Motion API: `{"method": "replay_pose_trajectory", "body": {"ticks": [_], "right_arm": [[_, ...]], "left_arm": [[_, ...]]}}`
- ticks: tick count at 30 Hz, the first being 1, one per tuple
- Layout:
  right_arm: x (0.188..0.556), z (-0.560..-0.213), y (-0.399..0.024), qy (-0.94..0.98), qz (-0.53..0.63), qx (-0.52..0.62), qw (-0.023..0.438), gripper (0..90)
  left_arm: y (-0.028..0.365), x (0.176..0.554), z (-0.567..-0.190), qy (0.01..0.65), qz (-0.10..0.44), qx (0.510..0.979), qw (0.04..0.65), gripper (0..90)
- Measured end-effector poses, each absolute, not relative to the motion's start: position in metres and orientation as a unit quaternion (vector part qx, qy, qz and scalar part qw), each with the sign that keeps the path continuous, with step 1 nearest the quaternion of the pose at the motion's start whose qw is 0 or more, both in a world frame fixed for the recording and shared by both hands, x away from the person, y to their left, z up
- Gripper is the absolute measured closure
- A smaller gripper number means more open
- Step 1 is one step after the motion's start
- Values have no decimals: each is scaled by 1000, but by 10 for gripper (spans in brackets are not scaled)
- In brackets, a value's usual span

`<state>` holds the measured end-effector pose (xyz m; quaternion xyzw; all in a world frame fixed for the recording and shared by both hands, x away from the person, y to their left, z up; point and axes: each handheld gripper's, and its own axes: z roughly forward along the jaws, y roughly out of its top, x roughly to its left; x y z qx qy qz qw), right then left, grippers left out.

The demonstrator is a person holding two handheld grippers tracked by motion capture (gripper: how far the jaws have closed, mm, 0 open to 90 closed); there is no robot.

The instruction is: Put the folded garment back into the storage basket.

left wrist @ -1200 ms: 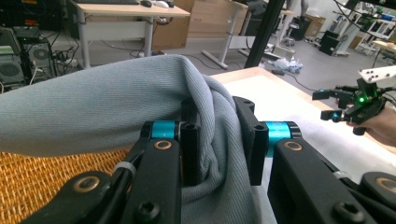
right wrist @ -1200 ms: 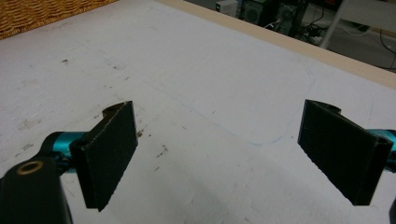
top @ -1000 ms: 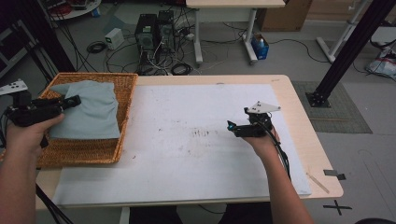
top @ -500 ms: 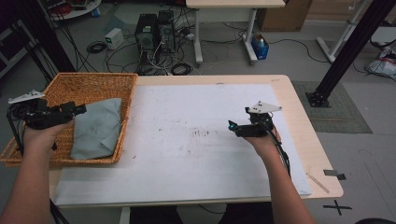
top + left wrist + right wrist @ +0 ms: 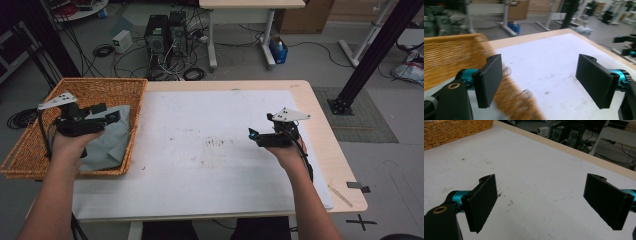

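The left gripper [image 5: 105,113] hangs over the wicker basket [image 5: 30,150], its jaws just opened wide with nothing between them. The grey cloth [image 5: 107,142] lies released in the basket. Farther right, the right gripper [image 5: 254,135] hovers above the white surface [image 5: 210,165], jaws spread and empty.

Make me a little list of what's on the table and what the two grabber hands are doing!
basket: wicker basket at the table's left edge
cloth: grey cloth lying inside the basket
left gripper: left gripper over the basket, just above the cloth; jaws have just been opening, nothing between them
right gripper: right gripper held above the white mat, jaws open and empty
mat: white mat covering most of the table, with a few dark smudges
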<state>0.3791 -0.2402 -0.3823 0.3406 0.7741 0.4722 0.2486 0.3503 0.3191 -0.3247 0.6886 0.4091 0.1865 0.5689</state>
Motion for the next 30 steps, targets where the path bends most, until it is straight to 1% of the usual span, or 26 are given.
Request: {"method": "replay_pose_trajectory", "body": {"ticks": [2,3,5,6,7,8,9,13,14,15,19,24,30], "right_arm": [[377,-380,-240,775,473,337,250,119],[375,-378,-240,775,473,336,248,119],[373,-377,-240,776,475,332,248,119],[373,-377,-240,776,475,332,248,119],[372,-375,-240,778,475,328,249,119],[372,-374,-240,777,476,328,249,119],[372,-374,-241,777,478,327,247,119],[371,-373,-243,777,482,324,243,119],[371,-373,-244,777,482,325,242,119],[371,-373,-244,777,485,324,237,119],[372,-374,-244,782,484,318,232,119],[375,-377,-242,786,482,316,223,119],[379,-381,-239,791,477,314,219,119]], "left_arm": [[301,350,-322,392,181,694,576,205],[301,350,-322,392,181,694,576,201],[276,350,-320,369,175,703,583,187],[276,350,-320,369,175,703,583,173],[262,351,-319,354,171,713,581,169],[262,351,-319,354,171,713,581,168],[248,351,-321,342,167,715,587,167],[224,355,-323,323,160,723,590,166],[224,355,-323,323,160,723,590,165],[213,357,-325,314,153,724,595,163],[201,362,-329,305,143,726,600,161],[178,371,-345,291,117,731,606,161],[166,375,-362,288,100,738,602,162]]}}
